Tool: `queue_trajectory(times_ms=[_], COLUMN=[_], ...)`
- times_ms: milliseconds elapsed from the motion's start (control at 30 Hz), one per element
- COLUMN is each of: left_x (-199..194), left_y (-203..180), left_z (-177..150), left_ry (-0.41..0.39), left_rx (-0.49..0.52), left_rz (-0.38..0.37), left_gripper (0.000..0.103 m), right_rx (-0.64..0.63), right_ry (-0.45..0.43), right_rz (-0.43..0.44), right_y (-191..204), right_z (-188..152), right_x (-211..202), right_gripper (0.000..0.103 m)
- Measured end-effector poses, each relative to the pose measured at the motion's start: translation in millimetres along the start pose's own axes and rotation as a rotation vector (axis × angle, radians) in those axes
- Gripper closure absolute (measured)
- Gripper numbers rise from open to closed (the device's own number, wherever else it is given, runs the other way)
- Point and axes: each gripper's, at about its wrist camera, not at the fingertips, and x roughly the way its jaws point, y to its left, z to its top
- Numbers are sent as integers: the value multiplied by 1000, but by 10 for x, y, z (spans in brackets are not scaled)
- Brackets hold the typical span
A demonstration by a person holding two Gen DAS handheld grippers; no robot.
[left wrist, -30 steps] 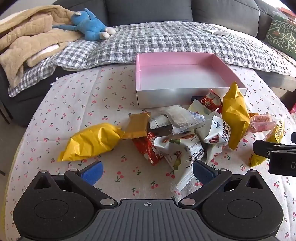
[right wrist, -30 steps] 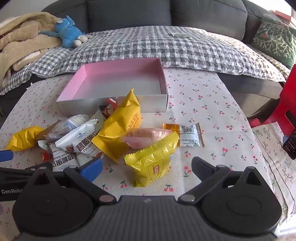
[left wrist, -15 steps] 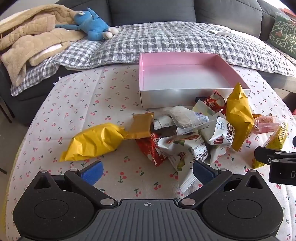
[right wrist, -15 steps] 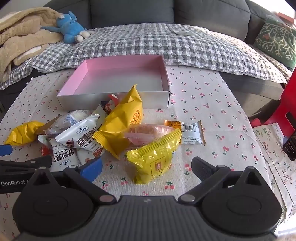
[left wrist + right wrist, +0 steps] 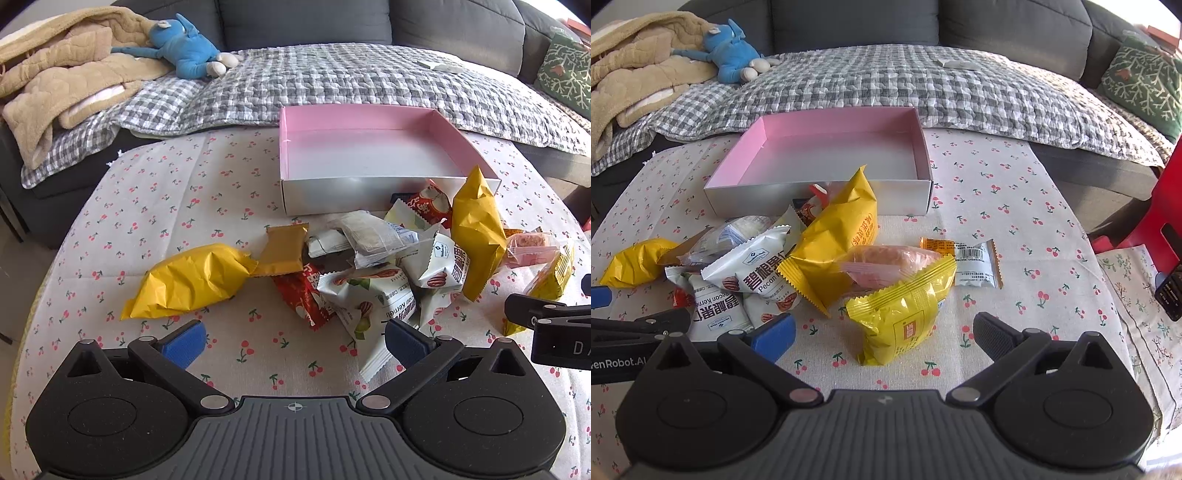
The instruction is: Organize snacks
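Both of our grippers hang with fingers spread wide and nothing between them, and the pink box (image 5: 827, 155) at the far side of the cherry-print tablecloth (image 5: 1015, 206) has no snacks in it yet. We judge the right gripper (image 5: 884, 334) should go first for the small yellow packet (image 5: 905, 314) lying just beyond its fingers, pinching the crimped edge so the bag doesn't slip. The left gripper (image 5: 295, 341) sits near the long yellow bag (image 5: 192, 280), slightly to its right.

a cherry-print tablecloth (image 5: 1015, 206) covers the table, bearing a pink-lined box (image 5: 827, 199) and a snack-packet heap (image 5: 798, 258) touching its front wall.
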Motion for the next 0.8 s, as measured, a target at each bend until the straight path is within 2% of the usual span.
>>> queue_trajectory(times_ms=[800], left_x=[2], left_y=[-5], left_z=[-2], left_ry=[2], left_rx=[0], left_rz=[-2], left_gripper=[0], right_rx=[-2], right_ry=[2], right_rz=[-3], right_y=[7], right_z=[-20], right_x=[5], right_gripper=[0])
